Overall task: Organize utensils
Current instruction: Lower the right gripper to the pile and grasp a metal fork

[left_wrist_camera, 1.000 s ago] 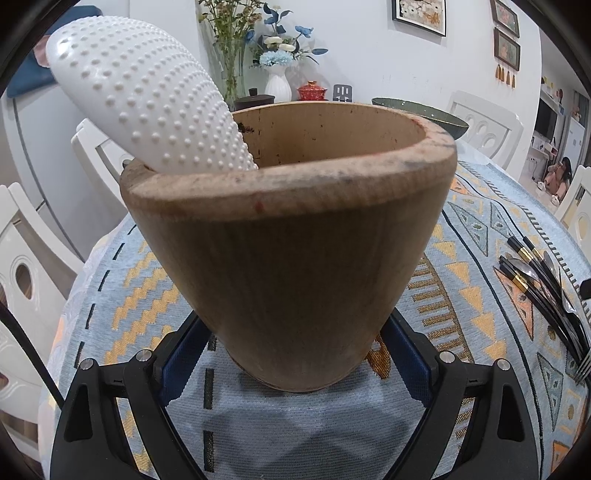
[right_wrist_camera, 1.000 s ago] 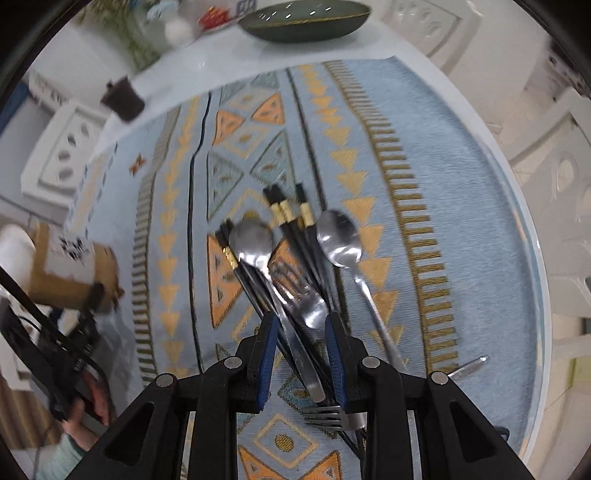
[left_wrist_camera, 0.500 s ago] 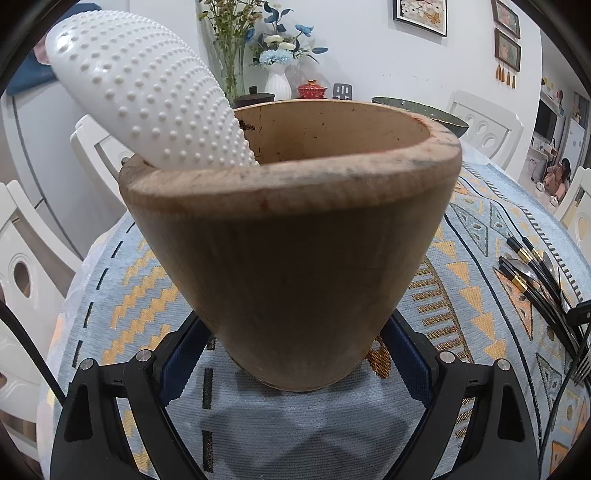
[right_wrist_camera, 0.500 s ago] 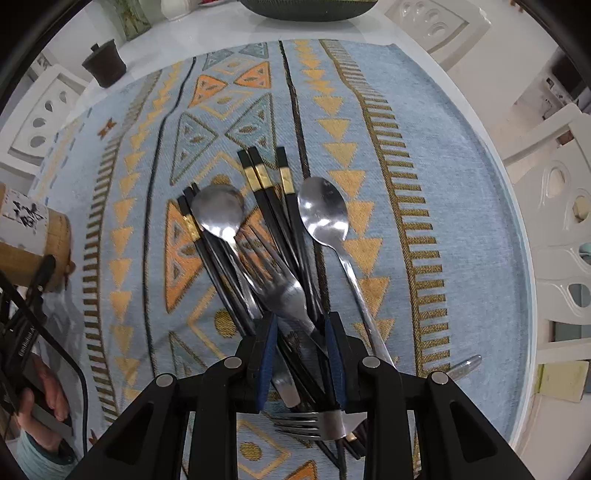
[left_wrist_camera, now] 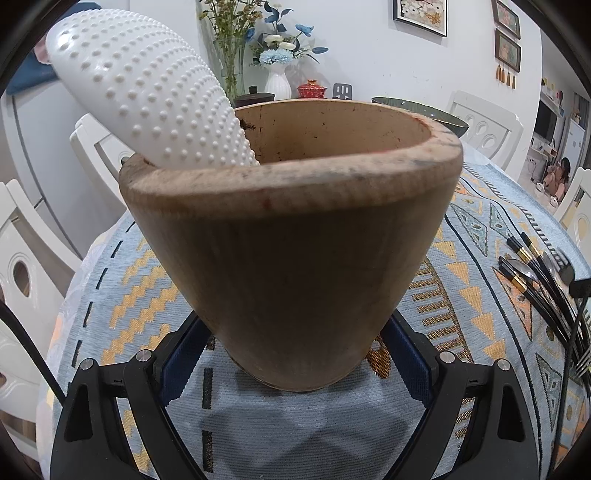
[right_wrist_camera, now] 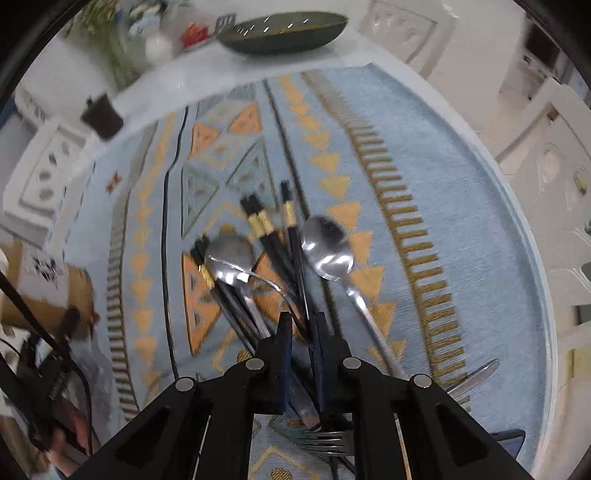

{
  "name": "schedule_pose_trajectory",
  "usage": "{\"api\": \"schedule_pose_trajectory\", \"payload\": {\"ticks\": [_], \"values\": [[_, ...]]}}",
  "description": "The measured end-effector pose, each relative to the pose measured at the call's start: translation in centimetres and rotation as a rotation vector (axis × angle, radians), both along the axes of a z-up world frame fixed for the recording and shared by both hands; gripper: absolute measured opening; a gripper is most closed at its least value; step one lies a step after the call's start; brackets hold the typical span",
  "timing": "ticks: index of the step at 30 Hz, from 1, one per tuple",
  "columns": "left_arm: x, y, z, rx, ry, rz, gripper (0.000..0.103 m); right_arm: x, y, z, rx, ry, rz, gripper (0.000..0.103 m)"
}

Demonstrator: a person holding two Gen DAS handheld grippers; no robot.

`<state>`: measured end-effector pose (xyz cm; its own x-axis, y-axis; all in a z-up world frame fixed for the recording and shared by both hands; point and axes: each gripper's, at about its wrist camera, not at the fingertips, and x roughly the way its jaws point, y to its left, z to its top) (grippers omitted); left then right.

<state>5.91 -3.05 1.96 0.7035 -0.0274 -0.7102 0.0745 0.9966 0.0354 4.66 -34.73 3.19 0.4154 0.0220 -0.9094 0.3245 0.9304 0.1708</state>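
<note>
My left gripper is shut on the base of a wooden utensil holder, which stands upright on the patterned cloth with a white dotted paddle leaning in it. A pile of utensils lies under my right gripper: two steel spoons, black chopsticks with gold bands and forks. The right jaws are closing, and a fork's handle sits pinched between them, the fork turned on its edge. The holder also shows at the far left of the right wrist view.
A dark green bowl, a small dark cup, a vase of flowers and a red lidded pot stand at the table's far side. White chairs ring the table. The table's edge runs close on the right.
The right jaws have narrowed onto the fork's handle, and the fork has tipped from flat onto its edge. The left gripper and the holder have not moved.
</note>
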Motion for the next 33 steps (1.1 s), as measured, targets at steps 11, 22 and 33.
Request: {"api": "schedule_pose_trajectory", "payload": {"ticks": [11,22,33], "values": [[0.0,0.0,0.0,0.000,-0.001,0.000,0.092,-0.8,-0.1,1.2,0.073,-0.079,-0.011,0.005],[-0.1,-0.6,0.0,0.021,-0.005,0.004,0.092,1.9,0.1,1.1,0.033,-0.019,0.013,0.007],[0.4,-0.8,-0.1,0.014,0.008,0.004,0.092,2.2,-4.5,-1.5,0.124,0.031,-0.100,0.036]]}}
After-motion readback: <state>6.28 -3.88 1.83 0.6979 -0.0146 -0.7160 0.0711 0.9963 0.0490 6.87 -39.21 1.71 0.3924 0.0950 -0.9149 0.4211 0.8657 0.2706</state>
